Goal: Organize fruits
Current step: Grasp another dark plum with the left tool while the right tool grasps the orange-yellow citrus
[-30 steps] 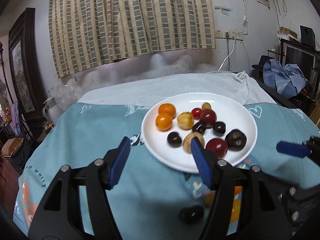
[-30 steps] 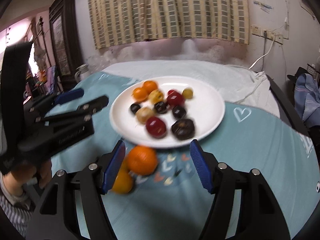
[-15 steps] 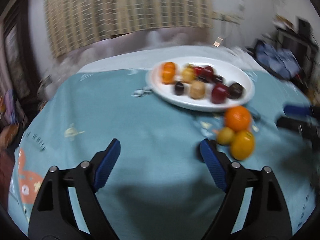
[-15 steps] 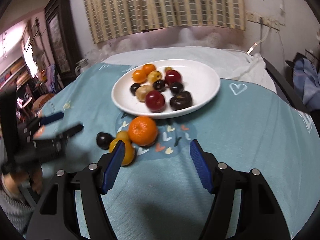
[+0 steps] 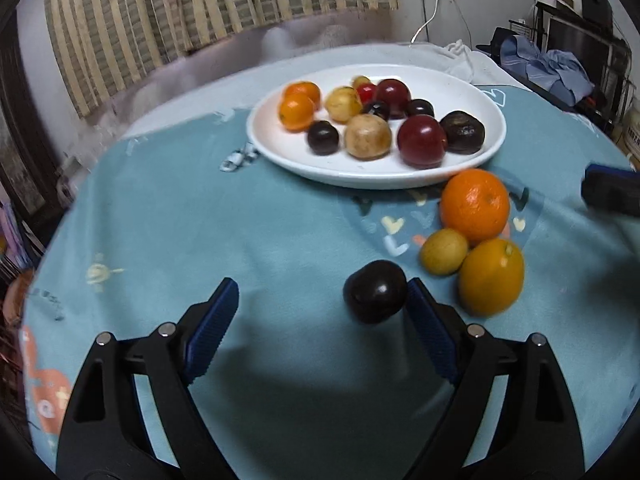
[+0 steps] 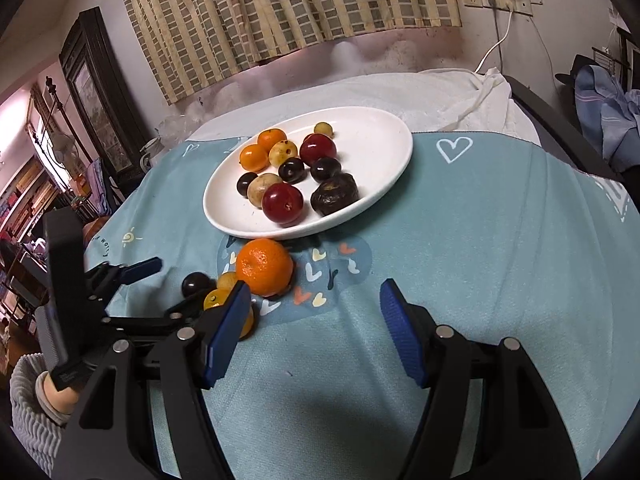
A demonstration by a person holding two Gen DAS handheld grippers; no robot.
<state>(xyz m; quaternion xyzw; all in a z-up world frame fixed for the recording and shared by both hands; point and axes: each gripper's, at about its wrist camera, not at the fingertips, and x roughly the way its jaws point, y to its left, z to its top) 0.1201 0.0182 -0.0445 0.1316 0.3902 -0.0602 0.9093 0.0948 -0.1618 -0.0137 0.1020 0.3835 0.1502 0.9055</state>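
Teal heart-print cloth (image 5: pixel 240 220) — writing illegible, white plate (image 5: pixel 460 84), dark plum (image 5: pixel 374 290) beside open left gripper (image 5: pixel 320 300)

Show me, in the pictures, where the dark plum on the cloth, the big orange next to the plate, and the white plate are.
dark plum (image 5: pixel 375 291), left wrist view, middle of its skin
big orange (image 6: pixel 264 267), right wrist view, centre of its peel
white plate (image 6: pixel 384 140), right wrist view, bare inner surface

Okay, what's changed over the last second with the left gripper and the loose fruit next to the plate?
The left gripper has dropped toward the cloth and its jaws have just been opening; the dark plum now sits just inside its right finger, not gripped. The right gripper drifted slightly, empty and open. The white plate, its fruit and the loose orange stayed put.
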